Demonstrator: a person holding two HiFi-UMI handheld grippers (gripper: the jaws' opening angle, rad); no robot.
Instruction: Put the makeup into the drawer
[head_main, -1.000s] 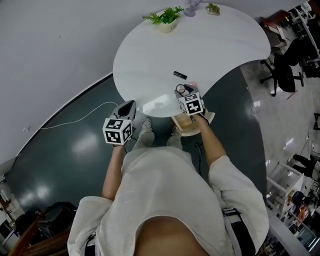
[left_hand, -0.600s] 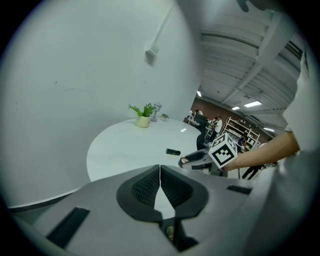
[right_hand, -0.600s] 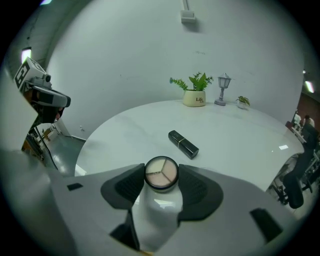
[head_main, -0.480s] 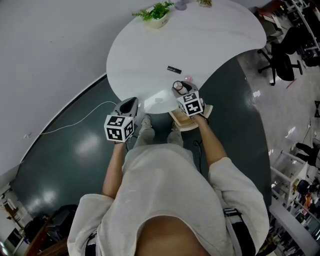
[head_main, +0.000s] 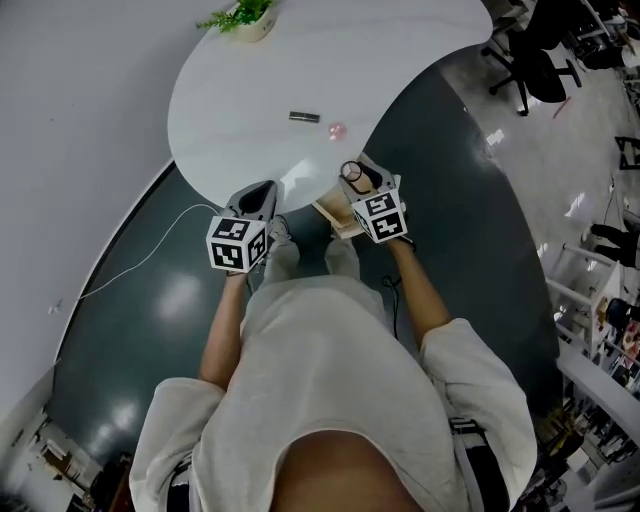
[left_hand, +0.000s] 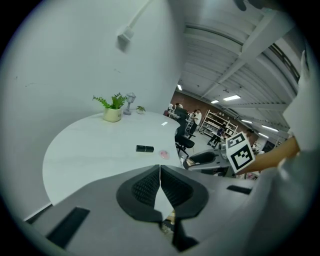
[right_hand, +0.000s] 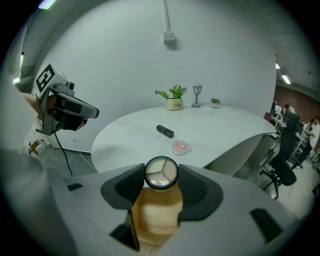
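Your right gripper (right_hand: 161, 177) pinches the round three-colour makeup compact (right_hand: 161, 172) over the open light wooden drawer (right_hand: 156, 216), ready to drop in. Your left gripper (left_hand: 160, 172) is pressed together, empty. A black tube (right_hand: 165, 131) and a pink pot (right_hand: 181, 147) lie near the white table's (right_hand: 225, 125) edge.

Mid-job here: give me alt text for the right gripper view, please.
The right gripper holds a round three-shade makeup compact between its jaws, above an open wooden drawer. Beyond, a black tube and a pink compact lie on the white table.
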